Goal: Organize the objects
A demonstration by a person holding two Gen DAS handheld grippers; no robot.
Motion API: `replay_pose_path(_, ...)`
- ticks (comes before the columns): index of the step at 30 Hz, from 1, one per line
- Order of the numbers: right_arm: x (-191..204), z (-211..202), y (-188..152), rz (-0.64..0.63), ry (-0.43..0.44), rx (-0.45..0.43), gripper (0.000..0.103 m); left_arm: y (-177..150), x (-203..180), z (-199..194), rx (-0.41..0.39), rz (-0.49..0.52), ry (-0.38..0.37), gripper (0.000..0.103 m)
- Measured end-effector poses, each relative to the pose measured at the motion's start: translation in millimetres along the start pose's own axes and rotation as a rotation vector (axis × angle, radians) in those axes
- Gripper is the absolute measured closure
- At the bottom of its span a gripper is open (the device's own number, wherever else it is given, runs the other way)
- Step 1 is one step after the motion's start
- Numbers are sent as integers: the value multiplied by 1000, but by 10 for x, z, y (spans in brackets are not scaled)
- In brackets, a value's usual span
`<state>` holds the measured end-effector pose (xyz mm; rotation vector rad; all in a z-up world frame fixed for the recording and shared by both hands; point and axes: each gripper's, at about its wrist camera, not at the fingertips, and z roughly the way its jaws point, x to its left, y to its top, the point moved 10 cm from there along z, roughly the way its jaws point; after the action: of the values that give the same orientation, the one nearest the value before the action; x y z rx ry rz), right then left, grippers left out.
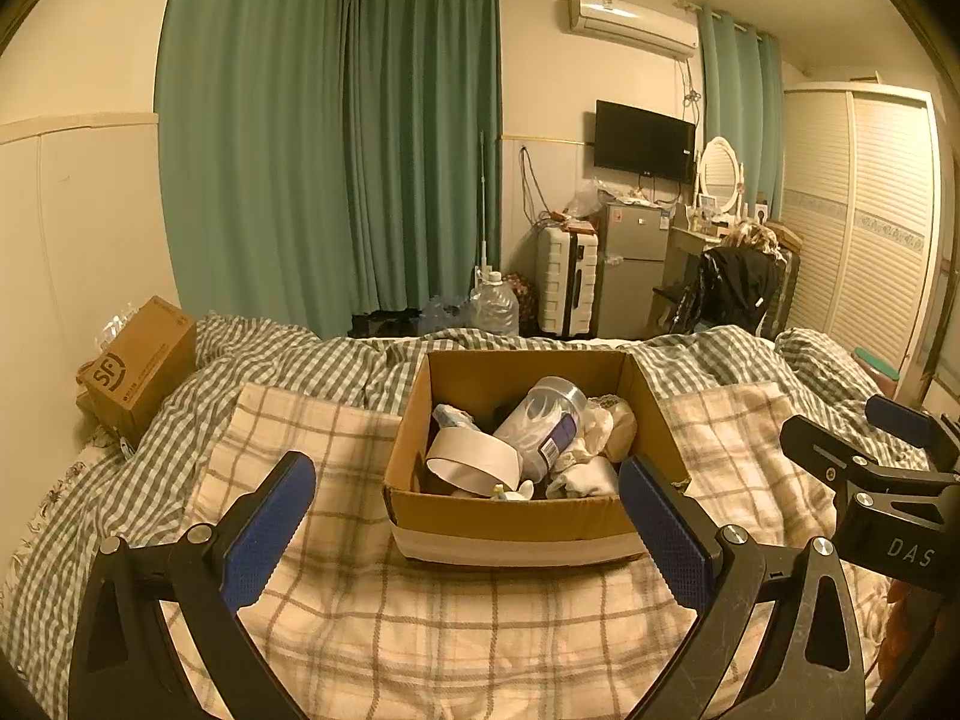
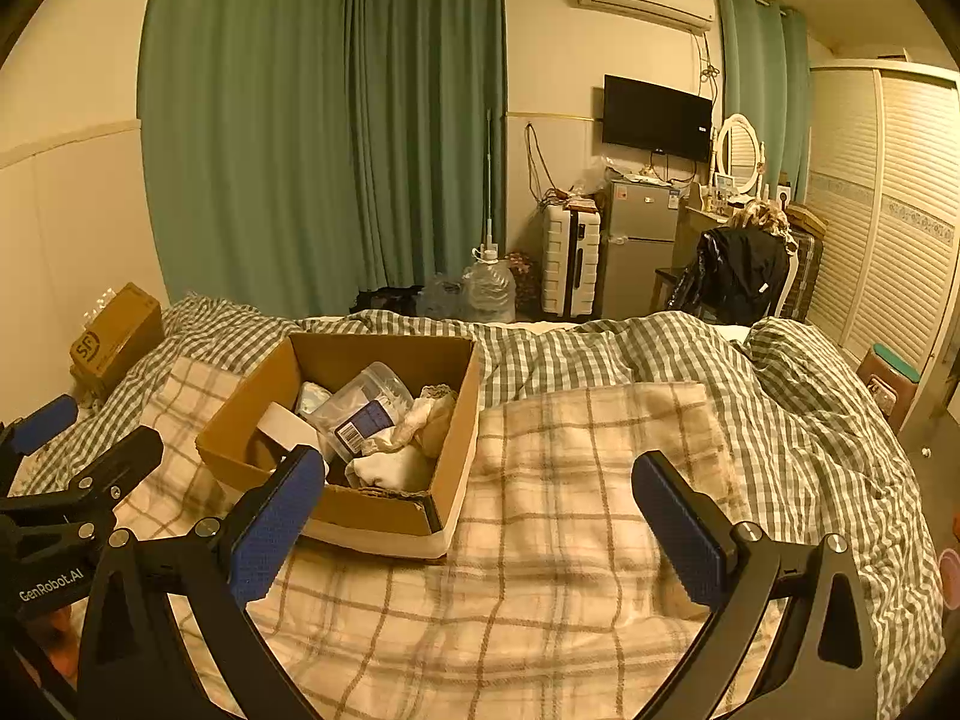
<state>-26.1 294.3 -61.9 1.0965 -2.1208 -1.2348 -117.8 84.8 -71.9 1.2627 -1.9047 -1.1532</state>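
An open cardboard box (image 1: 516, 519) sits on a cream plaid blanket (image 1: 420, 618) on the bed; it also shows in the right wrist view (image 2: 372, 519). Inside lie a clear plastic jar (image 1: 543, 423) on its side, a roll of white tape (image 1: 474, 462), white cloths (image 1: 591, 474) and small items. My left gripper (image 1: 468, 525) is open and empty, just in front of the box. My right gripper (image 2: 480, 516) is open and empty, over the blanket right of the box. Each gripper shows at the edge of the other's view.
A green checked duvet (image 2: 660, 348) covers the bed. A closed SF cardboard box (image 1: 141, 369) stands at the bed's left edge by the wall. Beyond the bed are curtains, a water jug (image 2: 489, 291), suitcase, fridge, chair and wardrobe.
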Motion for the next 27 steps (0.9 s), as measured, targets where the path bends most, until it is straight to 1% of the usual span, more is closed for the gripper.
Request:
replay_pose_path(6, 18, 11, -10, -6, 1, 5, 0, -13, 27, 10, 4, -8, -2, 0)
replay_pose_path(14, 23, 15, -21, -5, 3, 7, 0, -34, -4, 12, 9, 10, -13, 0)
replay_pose_path(27, 48, 24, -28, -4, 4, 10, 0, -48, 19, 14, 10, 3, 0, 0)
